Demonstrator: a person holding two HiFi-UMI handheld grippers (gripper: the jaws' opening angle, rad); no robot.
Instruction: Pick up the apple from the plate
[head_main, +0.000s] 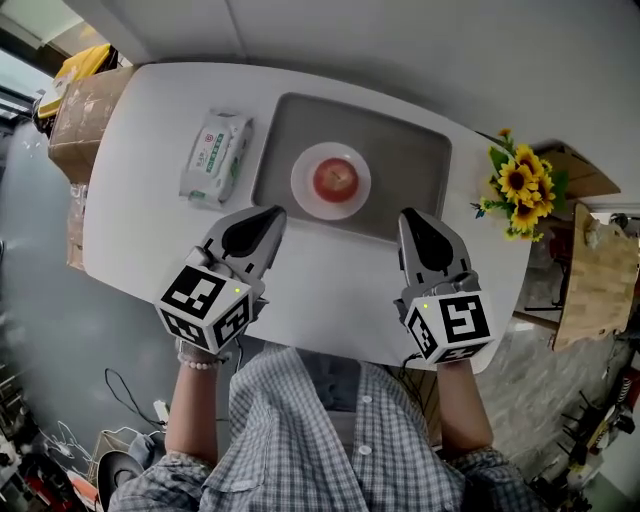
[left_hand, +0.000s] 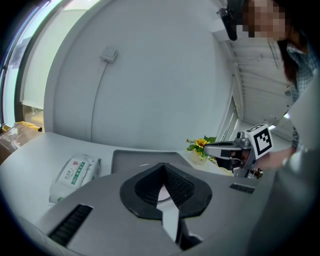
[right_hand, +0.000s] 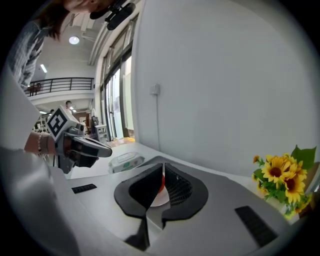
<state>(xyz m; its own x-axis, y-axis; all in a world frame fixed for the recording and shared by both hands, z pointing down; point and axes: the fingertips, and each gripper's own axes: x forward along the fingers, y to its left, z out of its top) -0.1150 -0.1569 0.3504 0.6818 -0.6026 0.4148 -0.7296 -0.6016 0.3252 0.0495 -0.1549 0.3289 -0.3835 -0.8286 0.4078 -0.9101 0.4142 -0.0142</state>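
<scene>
A red apple (head_main: 335, 180) sits on a small white plate (head_main: 303, 183) in the middle of a grey tray (head_main: 410, 158) on the white table. Both grippers hover over the table's near side, short of the tray. My left gripper (head_main: 271, 216) points at the tray's near left edge, jaws shut and empty. My right gripper (head_main: 412, 219) is near the tray's front right corner, also shut and empty. In the right gripper view a red sliver of the apple (right_hand: 161, 185) shows behind the closed gripper (right_hand: 163, 169). The left gripper (left_hand: 163, 167) hides most of the plate.
A pack of wet wipes (head_main: 214, 155) lies left of the tray. A bunch of sunflowers (head_main: 520, 185) stands at the table's right end. A cardboard box (head_main: 80, 115) sits beyond the left end. A wall rises behind the table.
</scene>
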